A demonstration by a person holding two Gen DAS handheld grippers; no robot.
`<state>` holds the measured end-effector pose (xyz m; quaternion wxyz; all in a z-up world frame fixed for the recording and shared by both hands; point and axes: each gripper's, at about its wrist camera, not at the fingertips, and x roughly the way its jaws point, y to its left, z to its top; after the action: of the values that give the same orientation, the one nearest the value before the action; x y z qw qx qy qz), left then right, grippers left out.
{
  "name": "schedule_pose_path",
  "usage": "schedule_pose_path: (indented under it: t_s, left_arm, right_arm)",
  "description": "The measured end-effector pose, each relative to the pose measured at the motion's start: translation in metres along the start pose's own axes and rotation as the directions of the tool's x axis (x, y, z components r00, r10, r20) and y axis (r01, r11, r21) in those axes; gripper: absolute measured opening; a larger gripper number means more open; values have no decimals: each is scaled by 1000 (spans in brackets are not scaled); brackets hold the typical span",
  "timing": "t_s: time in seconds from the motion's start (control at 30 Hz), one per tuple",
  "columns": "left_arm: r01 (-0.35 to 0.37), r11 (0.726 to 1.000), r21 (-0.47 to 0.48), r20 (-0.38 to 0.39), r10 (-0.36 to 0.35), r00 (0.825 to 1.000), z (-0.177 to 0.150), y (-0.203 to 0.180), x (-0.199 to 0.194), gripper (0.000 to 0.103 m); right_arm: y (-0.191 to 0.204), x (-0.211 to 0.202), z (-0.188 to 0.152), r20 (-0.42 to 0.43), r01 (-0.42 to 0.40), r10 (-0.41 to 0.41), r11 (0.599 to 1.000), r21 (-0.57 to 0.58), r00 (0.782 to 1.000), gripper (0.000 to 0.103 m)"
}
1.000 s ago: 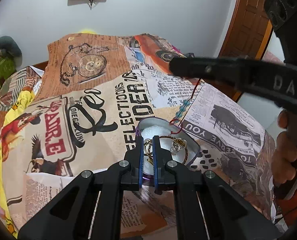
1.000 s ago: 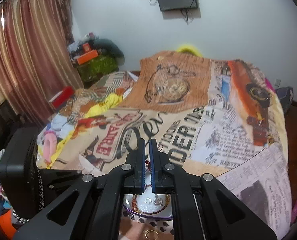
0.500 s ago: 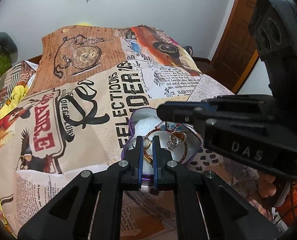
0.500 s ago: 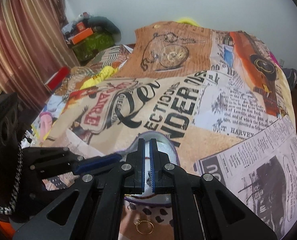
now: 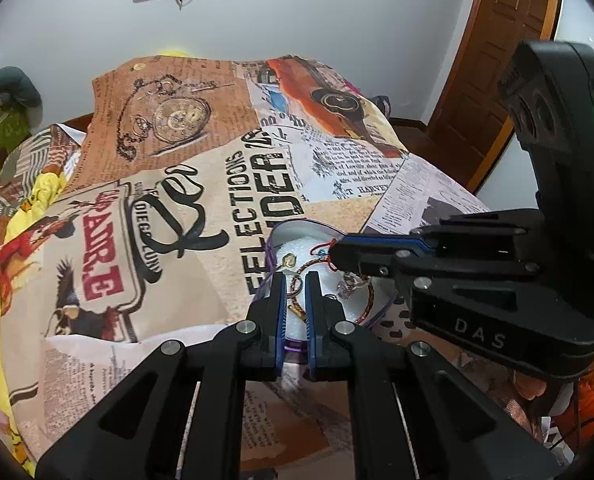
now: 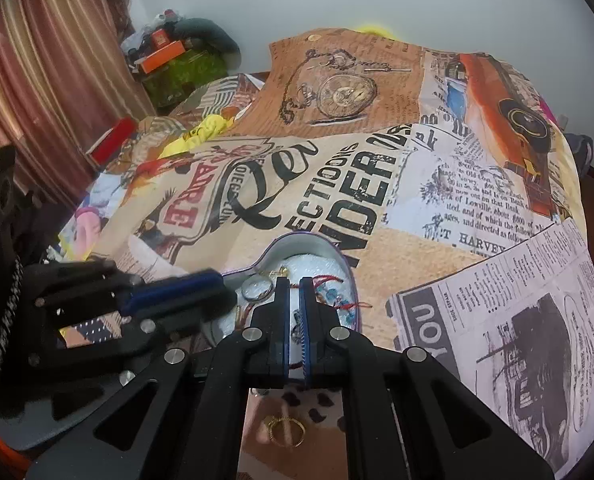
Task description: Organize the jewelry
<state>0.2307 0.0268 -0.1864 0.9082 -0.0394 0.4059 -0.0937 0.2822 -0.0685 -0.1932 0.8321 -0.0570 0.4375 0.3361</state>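
Note:
A heart-shaped purple tin [image 5: 297, 226] [image 6: 347, 264] with white foam lining lies on the printed bedspread. It holds several rings, a gold pendant [image 5: 289, 261] and a red cord bracelet with blue beads [image 6: 331, 294]. My right gripper [image 6: 295, 284] is low over the tin, jaws nearly shut, with the red cord running between them. In the left wrist view it [image 5: 339, 254] comes in from the right, its tip on the cord. My left gripper [image 5: 295, 280] hovers at the tin's near edge, jaws narrowly apart and empty.
A gold hoop earring [image 6: 285, 430] lies on the bedspread just in front of the tin. The bed's edges fall away to the right, where a wooden door [image 5: 497, 52] stands. Curtains [image 6: 49, 80] and a cluttered shelf [image 6: 177, 60] are at the left.
My right gripper has come down from above the bed into the tin, bringing the hanging red bracelet down onto the foam. My left gripper has stayed at the tin's near edge.

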Motion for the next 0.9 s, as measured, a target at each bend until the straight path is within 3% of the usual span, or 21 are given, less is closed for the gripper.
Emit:
schedule_pose_path:
  t_s: [0.17,0.23,0.3,0.33,0.5,0.63,0.9]
  left_arm:
    - [-29,1000,-5,24,29,999,2,5,-16,8]
    - [-38,999,-7,31,38,999,2,6,-21,8]
    - [-43,999,-9,38,43,998,1,7,-28,8]
    - [-44,999,-9,40,45,998,1,7,-30,8]
    - [-54,999,-1,53,54,997,-1,3,-45,14]
    - [-59,998,8,81,58,995,-3,-2,-59,29]
    - [-61,998,23,98,59,993,-9,-11,-78,38]
  right_arm:
    - [9,-9,-2,9,35,-35,999,-35,999,12]
    - [13,-15,-2,22,49,-48,998,-49,999,22]
    - [17,-21,-3,41,64,-62,996,-57,997,39]
    - [19,-24,-3,52,71,-68,996,-61,996,41]
    - [27,-39,-4,79,97,-90,992,-78,993,41]
    - [30,-51,-8,95,108,-101,991,-76,990,41]
    - [32,-71,-17,123,125,-118,991,-54,985,41]
